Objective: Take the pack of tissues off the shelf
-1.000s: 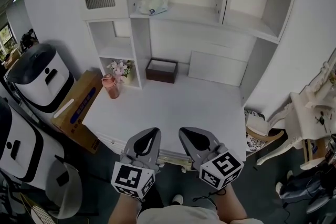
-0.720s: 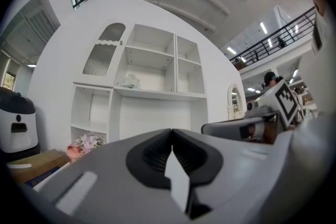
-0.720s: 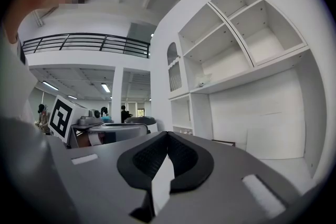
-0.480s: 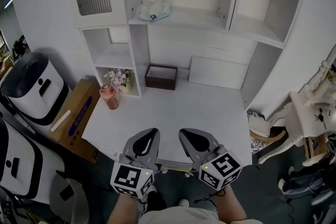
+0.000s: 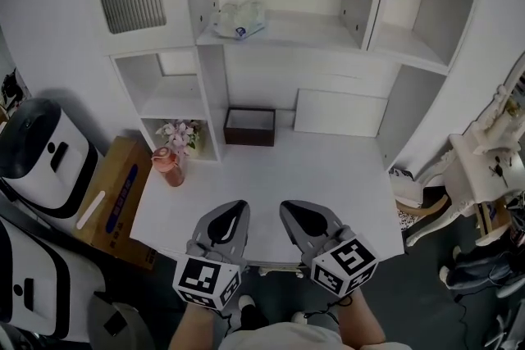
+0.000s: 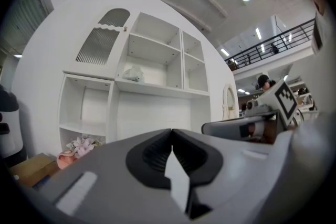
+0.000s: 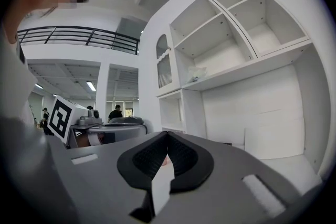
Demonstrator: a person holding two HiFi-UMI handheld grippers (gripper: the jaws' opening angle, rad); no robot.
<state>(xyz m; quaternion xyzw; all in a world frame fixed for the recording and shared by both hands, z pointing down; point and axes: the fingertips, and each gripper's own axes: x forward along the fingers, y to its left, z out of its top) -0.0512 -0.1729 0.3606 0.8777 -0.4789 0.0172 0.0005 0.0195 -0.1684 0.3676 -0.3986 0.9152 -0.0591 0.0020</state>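
Note:
A white pack of tissues (image 5: 239, 19) lies on an upper shelf of the white cabinet (image 5: 287, 33), left of its middle; it shows small in the left gripper view (image 6: 133, 74) and in the right gripper view (image 7: 197, 74). Both grippers are held low, over the near edge of the white desk (image 5: 271, 176), far from the pack. My left gripper (image 5: 236, 207) is shut with nothing in it; its jaws meet at the tip (image 6: 171, 131). My right gripper (image 5: 287, 206) is shut and empty too (image 7: 167, 134).
A dark brown open box (image 5: 250, 125) sits at the back of the desk. A pink bottle (image 5: 171, 166) stands at the desk's left edge, beside flowers (image 5: 184, 133) in the low shelf. A cardboard box (image 5: 115, 197) and white machines (image 5: 37, 156) lie left; a chair (image 5: 422, 205) right.
The view has moved closer to the cabinet, so the shelf and tissues sit larger and lower in frame. Both grippers keep the same place in view, still shut.

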